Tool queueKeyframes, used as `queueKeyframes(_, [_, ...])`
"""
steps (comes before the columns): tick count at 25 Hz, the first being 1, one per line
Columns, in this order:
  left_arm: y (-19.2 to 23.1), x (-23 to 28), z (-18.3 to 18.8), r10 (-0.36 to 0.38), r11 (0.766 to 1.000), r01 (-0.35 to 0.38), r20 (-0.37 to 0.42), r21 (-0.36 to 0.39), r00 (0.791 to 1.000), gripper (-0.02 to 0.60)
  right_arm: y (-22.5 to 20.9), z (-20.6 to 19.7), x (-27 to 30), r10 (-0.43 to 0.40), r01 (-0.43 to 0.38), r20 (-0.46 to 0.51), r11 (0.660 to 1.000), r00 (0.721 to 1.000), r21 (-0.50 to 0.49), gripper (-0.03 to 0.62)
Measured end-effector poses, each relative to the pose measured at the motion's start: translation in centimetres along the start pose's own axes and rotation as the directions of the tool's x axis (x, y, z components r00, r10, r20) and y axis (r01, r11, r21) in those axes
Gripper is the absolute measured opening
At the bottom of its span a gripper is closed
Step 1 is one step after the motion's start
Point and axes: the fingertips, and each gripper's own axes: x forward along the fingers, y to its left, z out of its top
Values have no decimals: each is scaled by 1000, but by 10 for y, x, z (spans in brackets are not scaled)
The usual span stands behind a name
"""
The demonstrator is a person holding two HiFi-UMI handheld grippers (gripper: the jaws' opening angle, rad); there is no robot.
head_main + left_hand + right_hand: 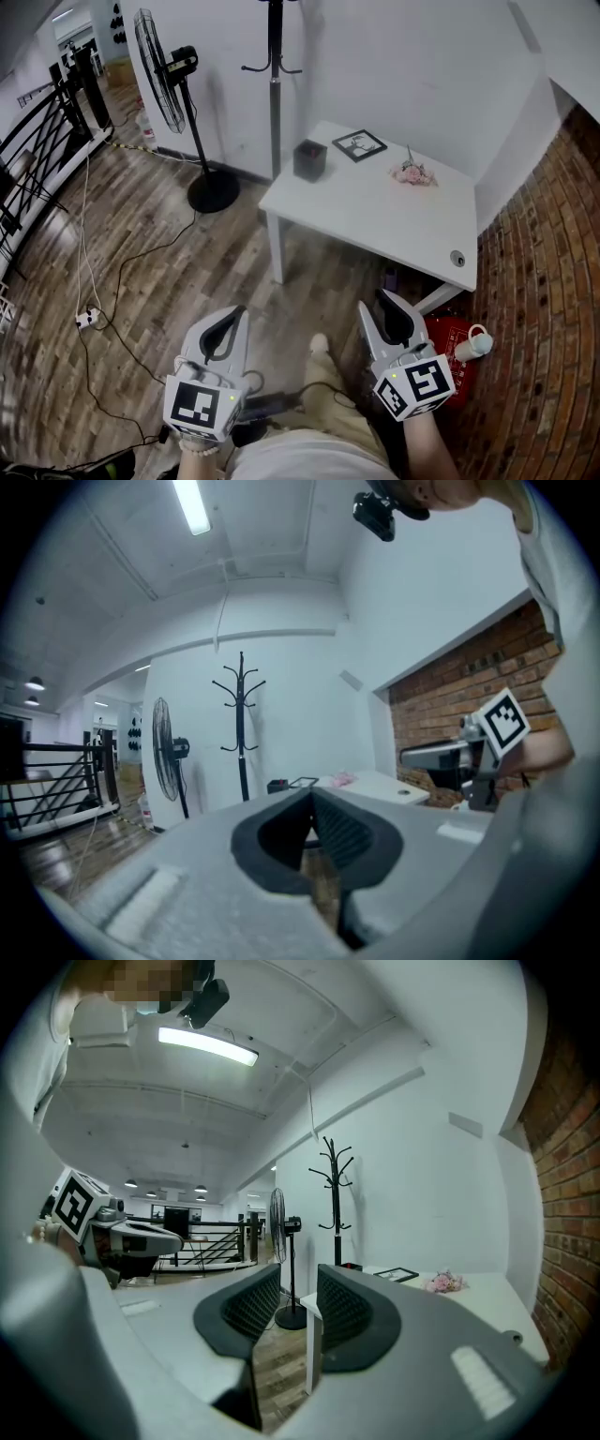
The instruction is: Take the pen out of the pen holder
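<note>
White table (394, 225) carries the black pen holder (309, 159) at its left corner, near the picture frame (359, 145). The pen itself is too small to make out. 2 grippers are held low, close to the person's body, well apart from the holder, both aimed toward the table. Left gripper (230, 319): jaw tips pressed together, nothing between them. Right gripper (386, 305): jaws parted by a narrow gap, empty, wooden floor showing through.
</note>
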Motion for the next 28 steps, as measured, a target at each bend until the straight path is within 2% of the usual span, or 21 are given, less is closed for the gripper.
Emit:
queueKeyframes(2, [3, 2, 0, 5, 1000, -5, 14, 13, 1000, -5, -2, 0, 5, 6, -6, 5, 1000, 1000, 1, 107])
queueKeyframes(8, [6, 17, -2, 9, 1000, -9, -24, -4, 1000, -5, -13, 3, 22, 16, -16, 20, 1000, 1000, 9, 109])
queueKeyframes(13, [10, 45, 3, 0, 1000, -1, 1, 6, 1000, -5, -32, 3, 41, 15, -15, 16, 1000, 1000, 8, 107])
queueKeyframes(17, [15, 63, 1, -1, 1000, 1, -21, -18, 1000, -5, -44, 1, 59, 20, -20, 12, 1000, 1000, 8, 107])
queueKeyframes(22, [31, 92, 2, 13, 1000, -13, -10, -2, 1000, -5, -62, 0, 88, 32, -32, 6, 999, 999, 11, 107])
queueKeyframes(28, [46, 128, 3, 35, 999, -36, -39, -23, 999, -5, -88, 3, 126, 53, -53, 5, 998, 999, 16, 108])
